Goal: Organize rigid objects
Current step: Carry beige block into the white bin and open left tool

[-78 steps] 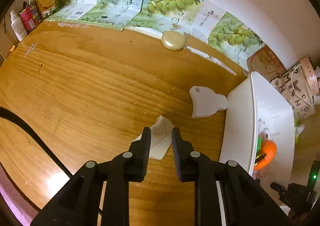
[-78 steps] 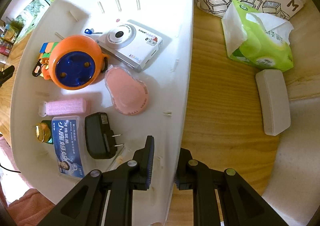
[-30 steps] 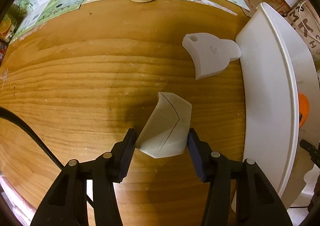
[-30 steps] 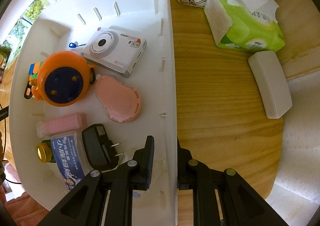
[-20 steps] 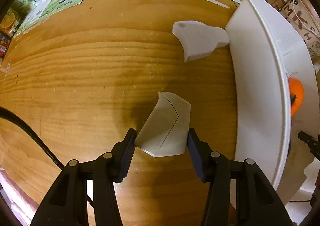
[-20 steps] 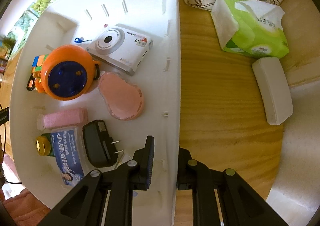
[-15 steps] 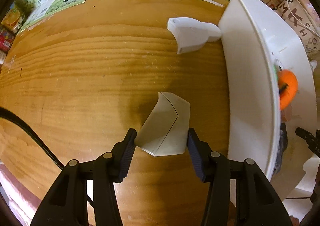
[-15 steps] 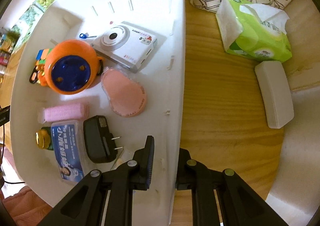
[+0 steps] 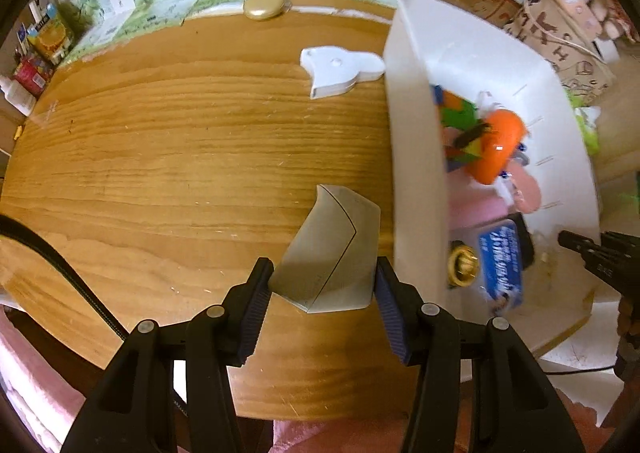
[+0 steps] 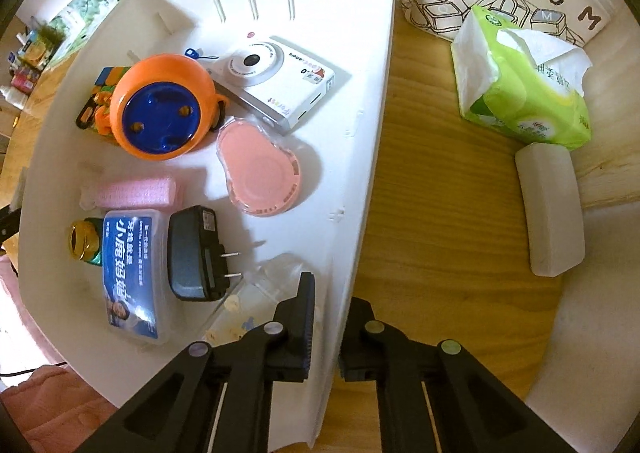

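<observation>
The left gripper (image 9: 322, 289) is holding a pale fan-shaped plastic piece (image 9: 330, 253) between its pads, jaws partly open around its width, and the piece is hanging above the wooden table (image 9: 160, 157), just beside the near wall of the white bin (image 9: 416, 181). A second white plastic piece (image 9: 340, 71) is lying on the table against the bin's far corner. The right gripper (image 10: 328, 305) is pinching the bin's side wall (image 10: 372, 133), one finger inside and one outside; its jaws have just been closing on that wall and are standing almost shut. Inside the bin are lying an orange toy (image 10: 164, 109), a white camera (image 10: 276, 81), a pink case (image 10: 260, 177) and a black charger (image 10: 196, 253).
</observation>
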Available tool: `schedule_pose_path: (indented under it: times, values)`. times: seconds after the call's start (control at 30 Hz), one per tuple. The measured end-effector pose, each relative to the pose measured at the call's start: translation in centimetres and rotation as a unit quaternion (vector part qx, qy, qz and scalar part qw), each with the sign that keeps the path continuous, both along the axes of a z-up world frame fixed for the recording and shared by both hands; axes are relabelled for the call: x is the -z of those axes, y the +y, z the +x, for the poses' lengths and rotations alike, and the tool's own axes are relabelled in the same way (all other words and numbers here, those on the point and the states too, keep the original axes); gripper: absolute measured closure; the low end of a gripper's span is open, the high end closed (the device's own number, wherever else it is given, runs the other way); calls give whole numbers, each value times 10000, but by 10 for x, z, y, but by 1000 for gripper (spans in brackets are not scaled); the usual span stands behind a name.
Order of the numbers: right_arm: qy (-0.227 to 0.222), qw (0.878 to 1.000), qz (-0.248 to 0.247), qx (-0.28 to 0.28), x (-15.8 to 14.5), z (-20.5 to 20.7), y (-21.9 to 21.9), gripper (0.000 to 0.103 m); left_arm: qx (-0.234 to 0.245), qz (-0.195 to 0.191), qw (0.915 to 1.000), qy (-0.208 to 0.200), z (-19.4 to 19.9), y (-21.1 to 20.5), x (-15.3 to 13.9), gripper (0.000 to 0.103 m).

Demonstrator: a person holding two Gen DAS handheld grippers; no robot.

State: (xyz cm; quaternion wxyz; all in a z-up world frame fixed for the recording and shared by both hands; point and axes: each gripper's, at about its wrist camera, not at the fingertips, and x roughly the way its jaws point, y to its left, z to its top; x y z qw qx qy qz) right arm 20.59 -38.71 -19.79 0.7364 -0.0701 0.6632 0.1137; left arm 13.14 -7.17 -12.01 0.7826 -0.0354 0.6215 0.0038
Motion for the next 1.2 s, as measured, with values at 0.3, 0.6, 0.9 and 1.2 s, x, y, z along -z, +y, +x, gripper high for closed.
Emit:
schedule_pose_path:
  times: [0.3,0.6,0.9,1.2]
  values:
    - [-112,9998,60,-156,-2,-11,-4,96,318,38,9986,-422,-2,-34,-32,49]
    - [-188,9995,94,-235,0,-19,-6,96,844,-37,9942,-672,-2,-70,-47,49]
    - [-179,9993,124,-301,1,-17,-7,96,1379,-160,9872,-787,4,-106,-47,49]
    - [-172,9992,36,-351,-7,-16,0,95,1737,-358,9792,-987,18,-133,-47,55]
